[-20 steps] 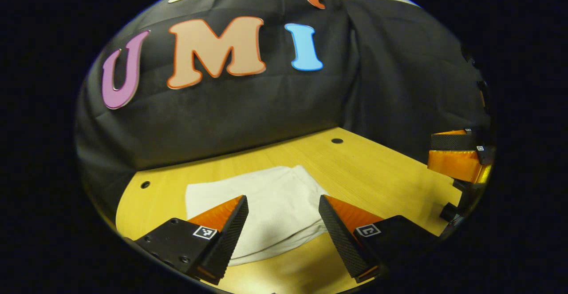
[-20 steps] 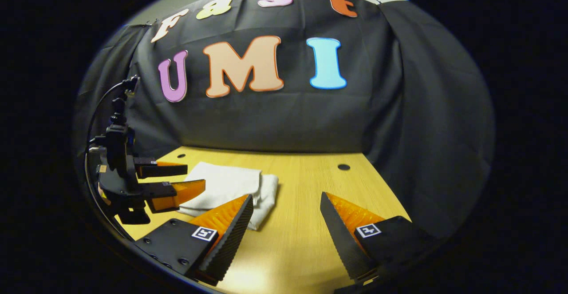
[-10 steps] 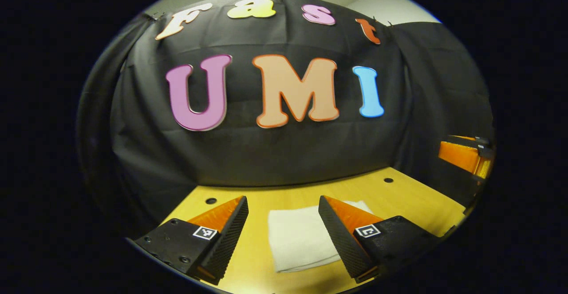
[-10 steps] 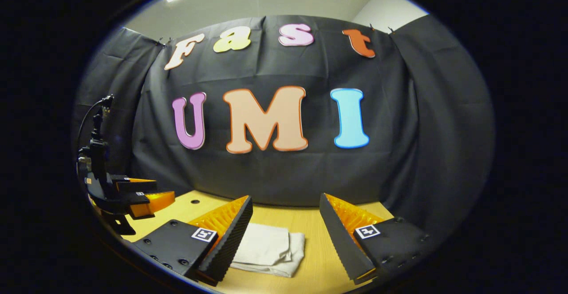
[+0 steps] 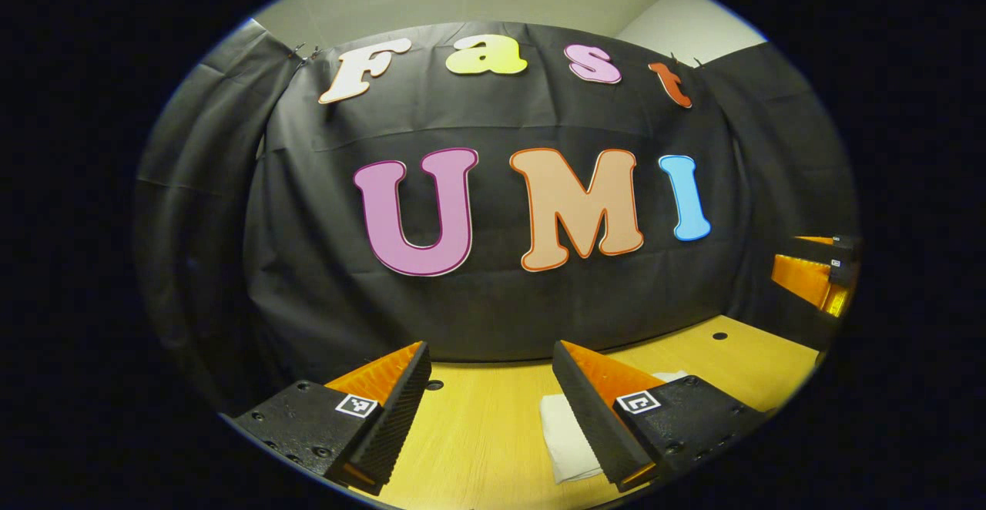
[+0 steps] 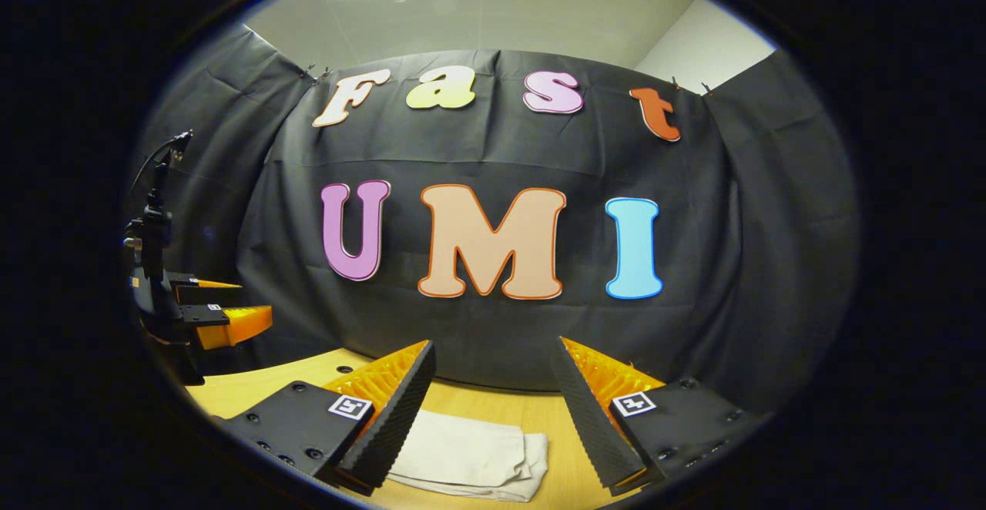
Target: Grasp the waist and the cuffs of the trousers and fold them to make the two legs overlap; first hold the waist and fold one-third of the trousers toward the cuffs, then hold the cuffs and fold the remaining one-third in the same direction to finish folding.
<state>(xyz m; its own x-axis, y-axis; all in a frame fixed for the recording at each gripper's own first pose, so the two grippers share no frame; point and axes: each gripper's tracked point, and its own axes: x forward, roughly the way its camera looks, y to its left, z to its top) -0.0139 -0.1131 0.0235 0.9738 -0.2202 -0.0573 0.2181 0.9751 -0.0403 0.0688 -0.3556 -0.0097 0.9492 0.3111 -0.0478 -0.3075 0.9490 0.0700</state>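
Lying folded, trousers (image 6: 470,454) on table (image 5: 477,433)

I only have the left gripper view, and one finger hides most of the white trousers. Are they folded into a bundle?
Observer: Yes. In the right gripper view the trousers lie on the table as a compact folded stack, with layered edges at one end.
Operator: Is the right gripper gripping them?
Observer: No. The right gripper is open, with nothing between its fingers; the cloth lies beyond the gap.
Operator: How does my own gripper look from outside?
Observer: The left gripper hangs off to one side of the stack, fingers apart, holding nothing.
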